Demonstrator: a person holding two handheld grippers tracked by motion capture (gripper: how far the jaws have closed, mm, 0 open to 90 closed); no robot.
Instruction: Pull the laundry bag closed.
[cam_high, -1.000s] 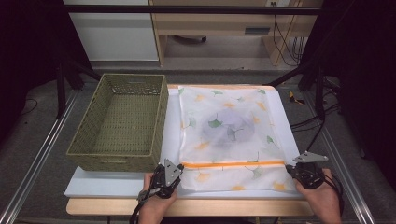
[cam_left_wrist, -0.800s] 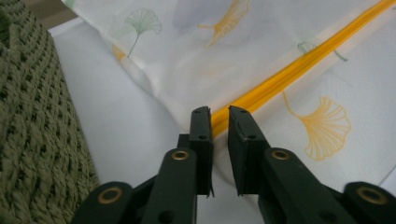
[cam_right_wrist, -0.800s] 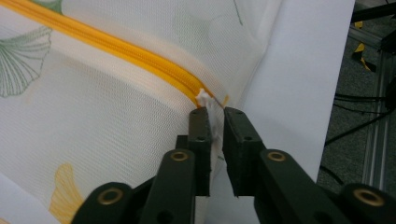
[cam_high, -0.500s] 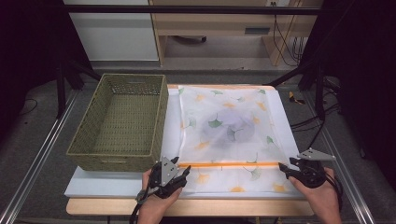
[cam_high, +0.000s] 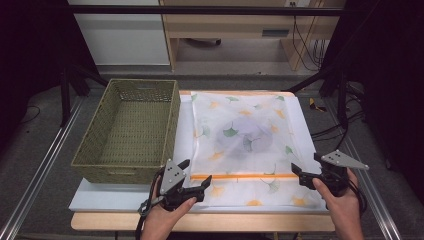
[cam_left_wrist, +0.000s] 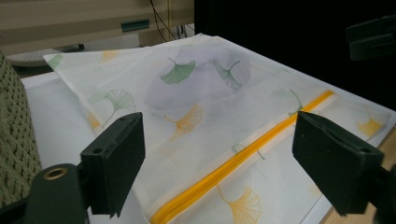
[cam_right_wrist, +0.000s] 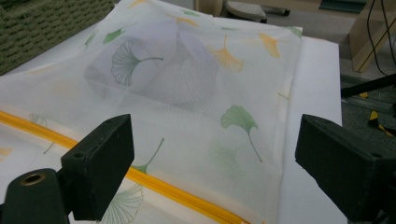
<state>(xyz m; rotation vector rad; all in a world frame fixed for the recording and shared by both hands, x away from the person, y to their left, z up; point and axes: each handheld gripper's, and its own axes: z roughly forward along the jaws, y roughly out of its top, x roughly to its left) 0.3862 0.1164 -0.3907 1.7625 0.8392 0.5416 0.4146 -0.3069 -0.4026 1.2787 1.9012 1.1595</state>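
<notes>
**Both grippers let go of the mesh bag**

The white mesh laundry bag (cam_high: 240, 145), printed with ginkgo leaves, lies flat on the white board (cam_high: 95, 197) just right of the woven basket (cam_high: 130, 131). Its near edge seems folded back over the bag, so the orange zipper (cam_high: 242, 176) runs across from side to side; laying it like that would keep the pale bundle (cam_high: 247, 136) inside from slipping out. The left gripper (cam_high: 196, 181) hovers above the zipper's left end and the right gripper (cam_high: 303, 172) above its right end, both with jaws spread wide and nothing between them. In each gripper view the black jaws stand clear of the fabric.

A second ago both grippers sat low on that near edge, jaws pinched together. Since then the jaws have been opening and both hands have lifted, leaving the bag where it was laid
</notes>
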